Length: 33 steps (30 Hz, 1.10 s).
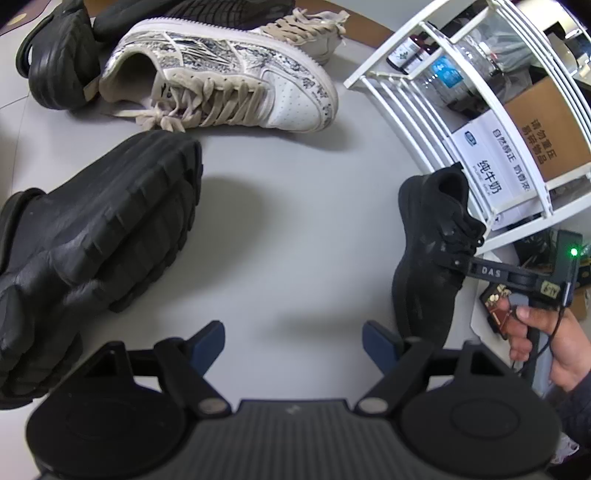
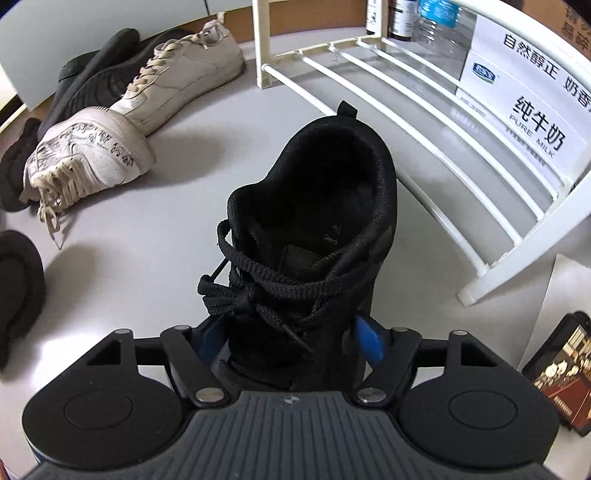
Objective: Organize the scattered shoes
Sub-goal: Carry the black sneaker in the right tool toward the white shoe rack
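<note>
A black lace-up sneaker [image 2: 314, 221] stands with its heel toward the white rack [image 2: 417, 133]. My right gripper [image 2: 288, 336] is shut on its midsection, a blue pad against each side below the laces. The left wrist view shows the same sneaker [image 1: 424, 254] at the right, with a hand [image 1: 543, 343] behind it. My left gripper [image 1: 291, 336] hangs open over bare grey surface with nothing between its fingers. A chunky black shoe [image 1: 92, 236] lies on its side just to its left. A white sneaker with a grey pattern [image 1: 221, 85] lies farther off.
Behind the patterned sneaker lie a beige sneaker [image 1: 306, 33] and another chunky black shoe [image 1: 55, 62]. The rack [image 1: 402, 110] has a bare lower shelf of rods; behind it are a milk carton box [image 2: 517, 110], bottles [image 2: 436, 22] and a cardboard box [image 1: 546, 125].
</note>
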### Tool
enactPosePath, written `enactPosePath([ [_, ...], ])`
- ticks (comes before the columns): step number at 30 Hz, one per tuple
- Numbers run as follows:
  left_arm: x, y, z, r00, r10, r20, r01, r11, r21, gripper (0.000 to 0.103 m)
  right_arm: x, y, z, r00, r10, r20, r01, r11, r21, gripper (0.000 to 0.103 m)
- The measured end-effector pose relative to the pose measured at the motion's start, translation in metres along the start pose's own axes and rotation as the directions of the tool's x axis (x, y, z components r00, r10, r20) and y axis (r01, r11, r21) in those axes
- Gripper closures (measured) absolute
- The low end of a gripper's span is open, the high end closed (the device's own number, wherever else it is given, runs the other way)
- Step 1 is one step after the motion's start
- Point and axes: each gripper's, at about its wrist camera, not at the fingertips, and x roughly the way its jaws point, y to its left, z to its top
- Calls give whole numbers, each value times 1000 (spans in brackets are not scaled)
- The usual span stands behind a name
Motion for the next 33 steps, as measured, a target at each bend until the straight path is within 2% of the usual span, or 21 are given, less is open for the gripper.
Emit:
enactPosePath([
  [8, 1, 0, 0, 1000, -4, -8, 4, 1000, -4, 20, -4, -9, -1, 1000, 23, -8, -23, 997, -75, 36],
  [14, 1, 1, 2, 1000, 1, -5, -1, 1000, -7, 19, -8, -17, -4, 999, 46, -24, -51, 974, -221, 37],
  [19, 0, 2, 2, 1000, 2, -3, -2, 1000, -11, 19, -11, -19, -4, 999, 34, -28, -41, 959, -281, 37],
  [23, 0, 4, 2, 1000, 0, -6, -1, 1000, -15, 19, -12, -23, -4, 999, 30, -37, -39, 963, -266, 31],
  [27, 2, 5, 2, 1000, 4, -13, -5, 1000, -18, 19, -14, -23, -7, 1000, -5, -24, 0, 975, -222, 22],
  [33, 5, 2, 3, 1000, 2, -18, -2, 1000, -12, 20, -5, -21, -4, 1000, -7, -16, 4, 989, -145, 19],
])
